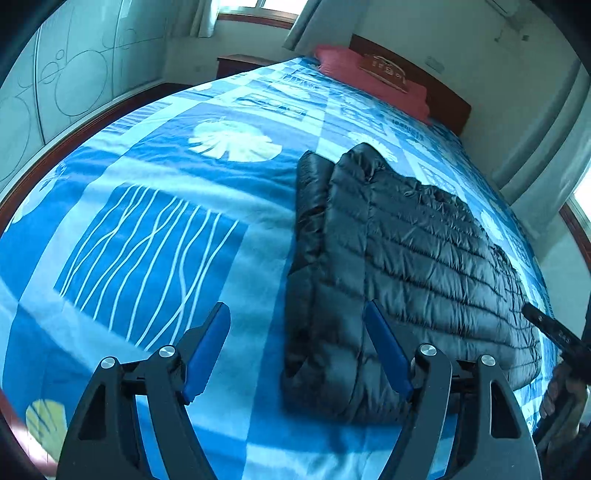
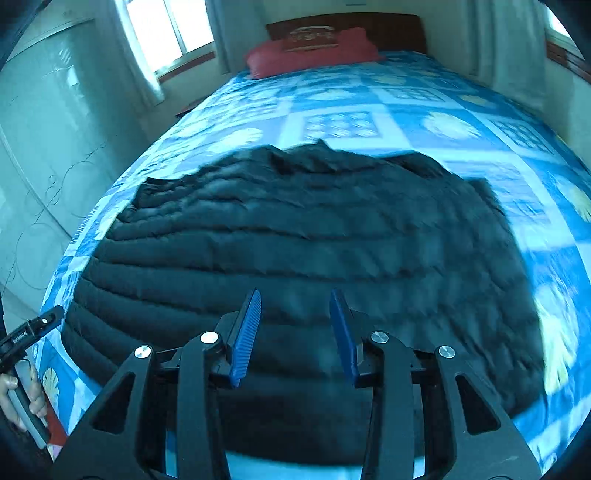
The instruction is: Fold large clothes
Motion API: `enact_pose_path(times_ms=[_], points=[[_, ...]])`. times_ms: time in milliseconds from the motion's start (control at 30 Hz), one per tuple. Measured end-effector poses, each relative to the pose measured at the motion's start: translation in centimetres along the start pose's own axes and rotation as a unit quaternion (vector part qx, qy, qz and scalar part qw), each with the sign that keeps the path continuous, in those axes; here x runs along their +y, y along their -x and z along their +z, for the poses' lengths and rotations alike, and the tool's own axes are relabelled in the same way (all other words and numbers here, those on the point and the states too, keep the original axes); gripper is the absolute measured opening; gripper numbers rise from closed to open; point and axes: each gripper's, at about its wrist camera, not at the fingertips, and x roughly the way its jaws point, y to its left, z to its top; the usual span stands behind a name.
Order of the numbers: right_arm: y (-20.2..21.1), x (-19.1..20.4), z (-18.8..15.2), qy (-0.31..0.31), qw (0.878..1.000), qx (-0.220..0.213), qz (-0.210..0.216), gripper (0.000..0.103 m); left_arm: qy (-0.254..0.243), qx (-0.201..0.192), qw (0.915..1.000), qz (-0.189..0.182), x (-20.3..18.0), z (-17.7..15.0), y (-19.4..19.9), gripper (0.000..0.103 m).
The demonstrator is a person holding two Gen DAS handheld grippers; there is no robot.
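Note:
A black quilted puffer jacket (image 1: pixel 406 266) lies flat on the blue patterned bedspread (image 1: pixel 155 236), its left side folded over. My left gripper (image 1: pixel 297 314) is open and empty, above the bed at the jacket's near left corner. In the right wrist view the jacket (image 2: pixel 295 236) fills the middle, blurred by motion. My right gripper (image 2: pixel 295 299) is open and empty, just above the jacket's near edge. The right gripper's tip shows at the left wrist view's right edge (image 1: pixel 554 328). The left gripper's tip shows at the right wrist view's left edge (image 2: pixel 33 328).
A red pillow (image 2: pixel 314 51) lies at the wooden headboard (image 2: pixel 369 26). A wardrobe with circle patterns (image 1: pixel 55 85) stands left of the bed. Windows with curtains (image 2: pixel 166 29) are behind. The bedspread (image 2: pixel 480 122) extends far beyond the jacket.

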Motion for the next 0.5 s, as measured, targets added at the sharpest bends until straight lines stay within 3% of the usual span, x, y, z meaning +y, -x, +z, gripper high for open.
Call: enact_pose_path(times_ms=[200, 300, 500], points=[[-4.9, 3.1, 2.5, 0.025, 0.999, 0.032, 0.01, 0.038, -0.011, 0.016, 0.9996, -0.018, -1.0, 1.9, -2.2, 0.074], [-7.8, 3.3, 1.9, 0.023, 0.998, 0.065, -0.005, 0.039, -0.018, 0.024, 0.9993, -0.02, -1.2, 2.6, -3.2, 0.074], [-9.1, 3.4, 1.2, 0.03, 0.997, 0.071, -0.017, 0.04, -0.018, 0.043, 0.9979, -0.044, -1.5, 4.4, -5.2, 0.074]])
